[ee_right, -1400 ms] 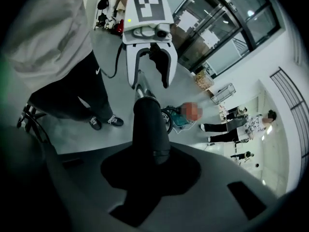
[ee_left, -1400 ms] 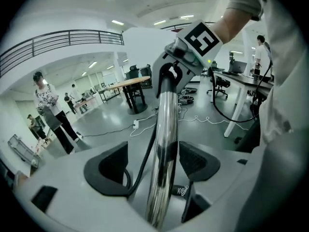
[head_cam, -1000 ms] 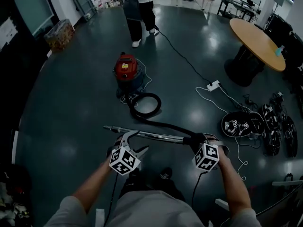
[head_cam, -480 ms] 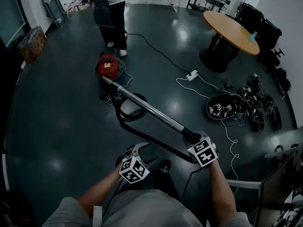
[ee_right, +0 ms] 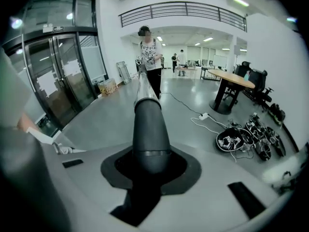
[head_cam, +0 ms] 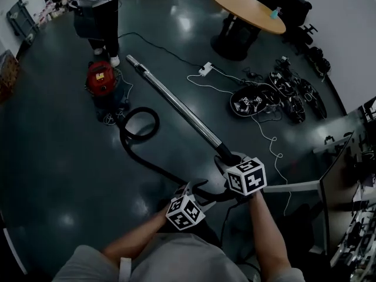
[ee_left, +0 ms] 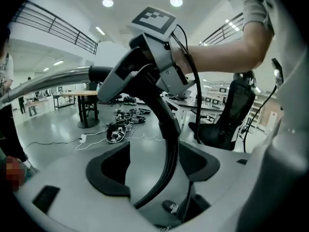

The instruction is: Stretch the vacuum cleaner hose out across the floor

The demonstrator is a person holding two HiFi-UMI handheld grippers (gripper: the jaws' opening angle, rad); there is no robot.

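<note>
Hose (ee_left: 171, 139), black and flexible, runs from a red vacuum cleaner (head_cam: 98, 78) at the upper left of the head view. It curls into one loop on the dark floor (head_cam: 53, 157) just below and right of the machine, then crosses toward the lower centre of the frame, where it rises to the person's two hand-held grippers. The right gripper (head_cam: 226, 160), right of lower centre, has its jaws clamped on the dark cuff of the wand (head_cam: 176, 104), whose metal tube slants away to the upper left. The tube's far tip shows near the feet of a standing person (head_cam: 97, 10) at the top left. The left gripper (head_cam: 198, 190), just below and left of the right one, has its jaws spread wide; the hose passes between the pads (ee_left: 108, 170) with neither pad pressing on it. A round wooden table (head_cam: 247, 7) stands at the upper right, with a white power strip (head_cam: 205, 70) and a heap of black gear (head_cam: 252, 101) on the floor below it.
</note>
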